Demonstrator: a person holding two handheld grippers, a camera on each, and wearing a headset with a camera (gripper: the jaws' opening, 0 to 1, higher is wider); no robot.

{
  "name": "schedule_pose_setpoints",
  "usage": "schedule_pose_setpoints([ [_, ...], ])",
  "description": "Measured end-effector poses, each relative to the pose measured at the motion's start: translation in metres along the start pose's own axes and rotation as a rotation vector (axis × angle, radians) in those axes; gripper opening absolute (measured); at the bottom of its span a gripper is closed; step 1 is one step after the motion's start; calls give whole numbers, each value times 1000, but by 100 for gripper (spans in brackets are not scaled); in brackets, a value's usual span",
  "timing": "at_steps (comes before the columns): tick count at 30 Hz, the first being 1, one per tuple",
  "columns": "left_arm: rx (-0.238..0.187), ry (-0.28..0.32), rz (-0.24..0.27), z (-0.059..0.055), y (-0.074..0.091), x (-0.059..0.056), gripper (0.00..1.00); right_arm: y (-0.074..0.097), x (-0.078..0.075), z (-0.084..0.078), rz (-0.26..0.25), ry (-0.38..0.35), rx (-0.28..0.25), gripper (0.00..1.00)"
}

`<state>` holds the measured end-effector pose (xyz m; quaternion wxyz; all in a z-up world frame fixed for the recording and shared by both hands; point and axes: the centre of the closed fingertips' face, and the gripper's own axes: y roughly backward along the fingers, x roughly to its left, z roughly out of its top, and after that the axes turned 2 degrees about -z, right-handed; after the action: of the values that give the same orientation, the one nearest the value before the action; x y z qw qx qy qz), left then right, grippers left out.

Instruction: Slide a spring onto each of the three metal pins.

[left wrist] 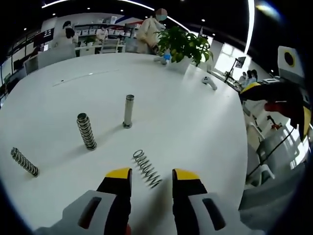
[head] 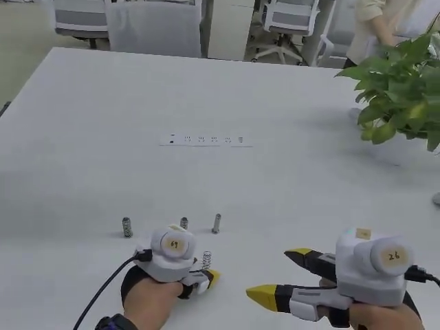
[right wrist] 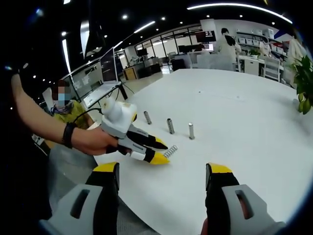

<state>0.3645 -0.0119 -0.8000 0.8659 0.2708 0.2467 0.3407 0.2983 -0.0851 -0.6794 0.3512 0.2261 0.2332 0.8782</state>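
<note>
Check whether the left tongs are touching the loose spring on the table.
Apart. In the left gripper view the loose spring sits between the open left tongs, with white table showing on either side of it.

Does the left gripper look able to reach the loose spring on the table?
Probably yes: the left gripper is open, and the spring lies just ahead of its tips, nothing between.

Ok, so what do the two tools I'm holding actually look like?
They match: white plastic bodies and black jaws tipped in yellow. The left tool has a round yellowish sticker handwritten 69, and a black cable runs from it. The right tool has a similar sticker marked 26 and a black lead at its back. A dark wristband is worn on the left wrist.
</note>
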Motion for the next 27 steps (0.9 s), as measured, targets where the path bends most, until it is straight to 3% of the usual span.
schedule_pose_setpoints([
  [15, 50, -85, 40, -7, 5, 14, 3, -4, 3, 0, 11, -1, 2, 70],
  [27, 99, -170, 44, -22, 25, 29, 3, -7, 6, 2, 21, 2, -2, 70],
])
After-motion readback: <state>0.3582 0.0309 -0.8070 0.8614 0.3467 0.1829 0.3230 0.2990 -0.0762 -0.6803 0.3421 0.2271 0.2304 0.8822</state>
